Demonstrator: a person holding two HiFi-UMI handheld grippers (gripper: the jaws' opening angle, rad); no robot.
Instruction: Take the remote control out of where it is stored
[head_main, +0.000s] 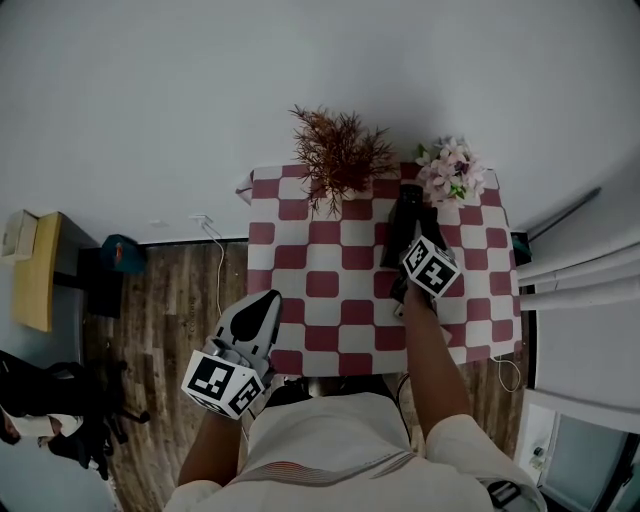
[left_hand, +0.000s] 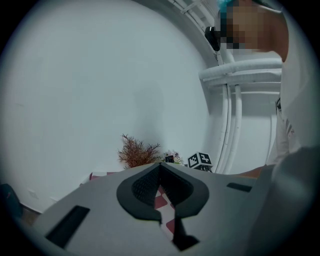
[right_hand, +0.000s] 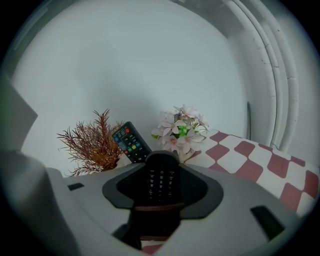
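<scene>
A black remote control (right_hand: 161, 180) stands upright between the jaws of my right gripper (right_hand: 161, 172). The jaws stand wide on either side of it and I see no pad pressing on it. A brown edge (right_hand: 155, 205) crosses its lower part, and what it stands in is hidden. A second remote (right_hand: 131, 141) with coloured buttons leans behind it. In the head view the right gripper (head_main: 408, 238) reaches over the back right of the checked table (head_main: 320, 285). My left gripper (head_main: 265, 300) hangs off the table's front left corner, its tips (left_hand: 160, 165) together and empty.
A dry brown plant (head_main: 338, 155) and a bunch of pink flowers (head_main: 450, 170) stand at the table's back edge against the white wall. A white cable (head_main: 215, 240) runs down to the wooden floor at the left. White pipes (head_main: 580, 270) run along the right.
</scene>
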